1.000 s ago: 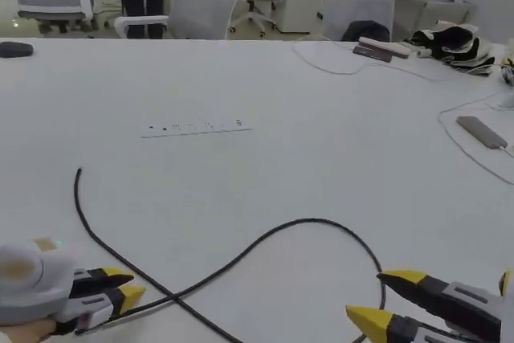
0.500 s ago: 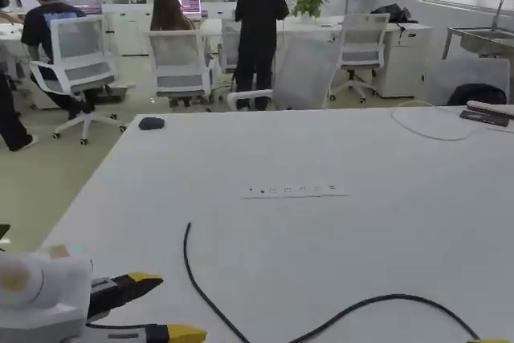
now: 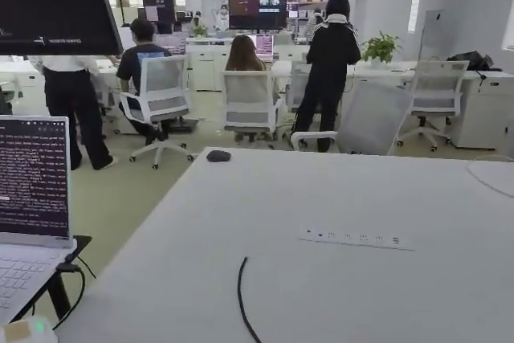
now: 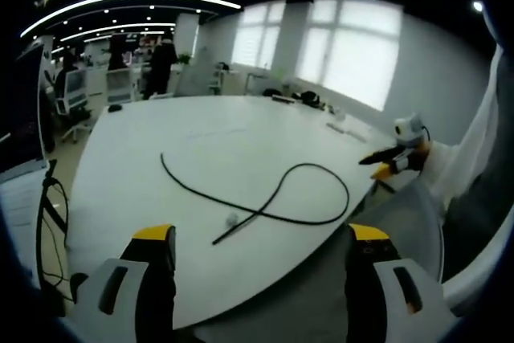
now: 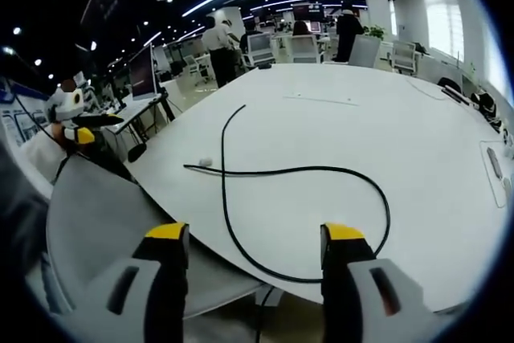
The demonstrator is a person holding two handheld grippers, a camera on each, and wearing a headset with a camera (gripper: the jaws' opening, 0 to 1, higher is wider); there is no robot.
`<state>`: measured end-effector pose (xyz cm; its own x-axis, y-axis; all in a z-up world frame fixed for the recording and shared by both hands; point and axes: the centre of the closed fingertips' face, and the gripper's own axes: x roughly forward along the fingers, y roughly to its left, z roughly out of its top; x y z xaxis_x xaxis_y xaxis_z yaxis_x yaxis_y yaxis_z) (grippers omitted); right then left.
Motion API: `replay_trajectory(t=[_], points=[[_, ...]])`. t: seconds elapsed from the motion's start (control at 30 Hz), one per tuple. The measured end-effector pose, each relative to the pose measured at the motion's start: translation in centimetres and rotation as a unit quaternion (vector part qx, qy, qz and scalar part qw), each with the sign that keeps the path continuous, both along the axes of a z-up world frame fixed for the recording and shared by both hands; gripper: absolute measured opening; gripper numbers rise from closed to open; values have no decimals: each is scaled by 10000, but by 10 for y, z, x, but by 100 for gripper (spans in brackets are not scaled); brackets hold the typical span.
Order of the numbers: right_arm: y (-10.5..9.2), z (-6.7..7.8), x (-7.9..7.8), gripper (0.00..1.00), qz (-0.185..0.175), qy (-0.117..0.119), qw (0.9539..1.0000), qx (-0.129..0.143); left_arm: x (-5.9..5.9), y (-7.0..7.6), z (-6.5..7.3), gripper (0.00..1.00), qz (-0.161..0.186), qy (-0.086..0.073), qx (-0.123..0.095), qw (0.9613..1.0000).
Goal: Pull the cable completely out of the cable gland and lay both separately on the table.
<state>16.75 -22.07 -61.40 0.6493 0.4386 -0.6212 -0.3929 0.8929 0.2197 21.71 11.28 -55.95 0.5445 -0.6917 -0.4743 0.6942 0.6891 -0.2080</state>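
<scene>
Cable (image 5: 281, 171) loops on table (image 5: 361, 110) beside gland (image 5: 206, 162); laptop (image 3: 32, 174) text illegible.

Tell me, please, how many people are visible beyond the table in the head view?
4: a standing person at far left, a seated person in a dark shirt, a seated long-haired person, and a standing person in black. Others may be hidden farther back.

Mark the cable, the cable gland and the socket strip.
cable (image 4: 312, 165), left gripper view, top of its loop.
cable gland (image 4: 231, 218), left gripper view, its small white body.
socket strip (image 3: 351, 238), head view, middle of its face.
</scene>
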Motion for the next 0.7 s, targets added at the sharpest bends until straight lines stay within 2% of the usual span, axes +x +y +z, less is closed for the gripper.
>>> replay_trajectory(t=[0.07,0.1,0.2,0.33,0.37,0.4,0.47,0.53,0.6,0.7], points=[[3,0,0,69,29,35,10000,-10,2,6,-4,87,94,0,-10,10000],[5,0,1,69,52,38,10000,-16,3,8,-6,86,176,48,-60,9998],[9,1,2,68,95,53,9999,-32,5,9,-9,85,281,90,-183,9994],[14,0,1,67,120,87,9999,-80,8,6,-13,84,303,31,-289,9991],[15,-1,0,67,123,95,9998,-80,9,6,-17,83,311,61,-277,9991],[16,-1,-1,67,121,117,9998,-80,8,9,-21,81,332,93,-166,9993],[17,-3,-4,67,123,149,9998,-96,11,15,-23,78,502,19,-137,9986],[18,-4,-6,67,105,168,9997,-105,14,16,-19,75,652,20,-325,9973],[16,-6,-7,67,65,192,9997,-119,17,16,-18,73,670,-24,-290,9973],[15,-7,-8,66,6,227,9997,-124,19,12,-22,70,695,-118,-107,9975]])
